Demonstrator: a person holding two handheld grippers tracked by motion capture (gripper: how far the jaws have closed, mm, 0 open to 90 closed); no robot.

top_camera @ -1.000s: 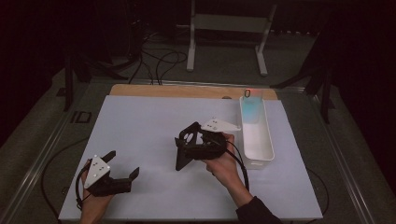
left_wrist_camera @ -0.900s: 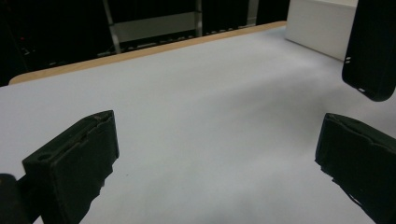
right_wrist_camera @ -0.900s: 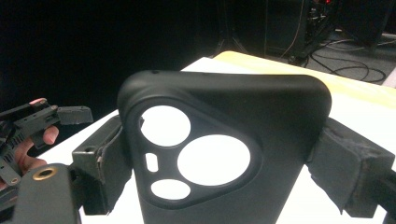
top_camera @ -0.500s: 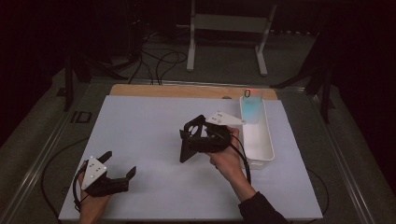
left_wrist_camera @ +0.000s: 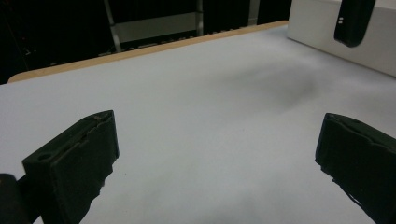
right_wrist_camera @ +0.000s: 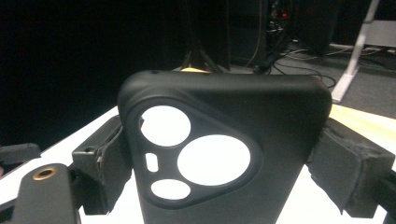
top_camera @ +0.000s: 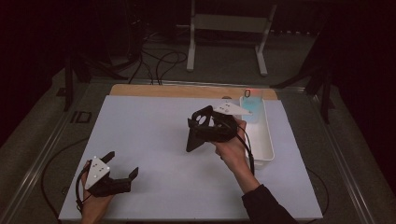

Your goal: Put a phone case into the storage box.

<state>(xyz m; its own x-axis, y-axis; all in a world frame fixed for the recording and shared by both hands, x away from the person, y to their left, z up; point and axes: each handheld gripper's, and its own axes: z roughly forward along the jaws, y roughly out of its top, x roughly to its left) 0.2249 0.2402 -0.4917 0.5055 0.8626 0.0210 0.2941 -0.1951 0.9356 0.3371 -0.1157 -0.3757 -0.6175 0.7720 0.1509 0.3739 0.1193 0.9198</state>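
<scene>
Presently lying under everything: white table mat (top_camera: 154,140), bare at centre. Standing along its right edge: white tray (top_camera: 261,140), holding a pale blue item (top_camera: 252,105) at the far end. Hovering mid-mat, left of the tray: right gripper (top_camera: 205,133), jaws clamping a black phone case (right_wrist_camera: 219,154) by its two long sides, camera cutouts facing the lens. Resting near the front left corner: left gripper (top_camera: 122,175), jaws spread wide, holding nothing. Judging step: carrying the case; next, likely setting it down level before loosening the jaws.
</scene>
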